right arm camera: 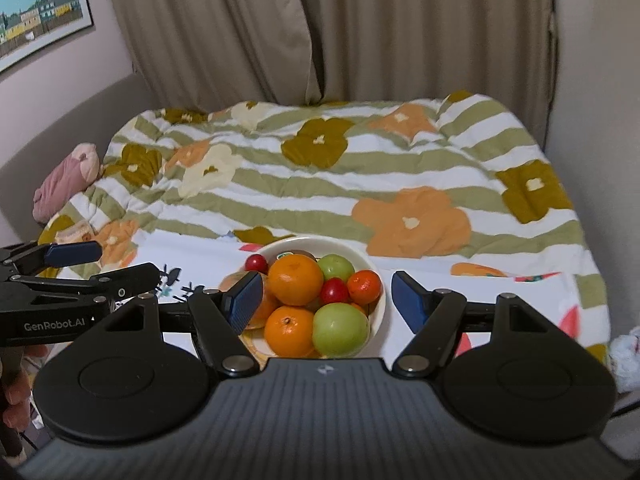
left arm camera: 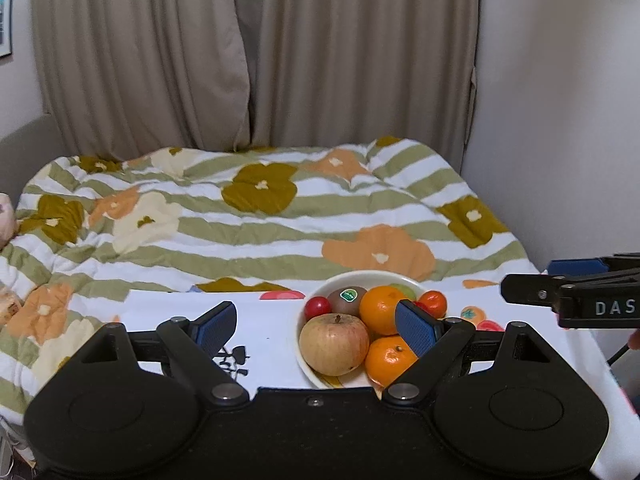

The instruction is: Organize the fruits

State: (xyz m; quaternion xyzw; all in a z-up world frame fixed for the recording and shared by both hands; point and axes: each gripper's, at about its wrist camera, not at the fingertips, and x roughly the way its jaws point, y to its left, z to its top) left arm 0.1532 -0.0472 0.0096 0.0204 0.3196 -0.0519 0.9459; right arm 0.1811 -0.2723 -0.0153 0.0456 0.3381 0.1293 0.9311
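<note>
Fruit piled in a white bowl on the desk, in front of a bed. Nothing loose outside the bowl; task judged about done. Left gripper and right gripper: jaws spread, empty, above the pile. Best lifted straight clear, not brushing the top orange. Kiwi with green sticker, unreadable. "DAS" and "GenRobot.AI" on gripper bodies.
</note>
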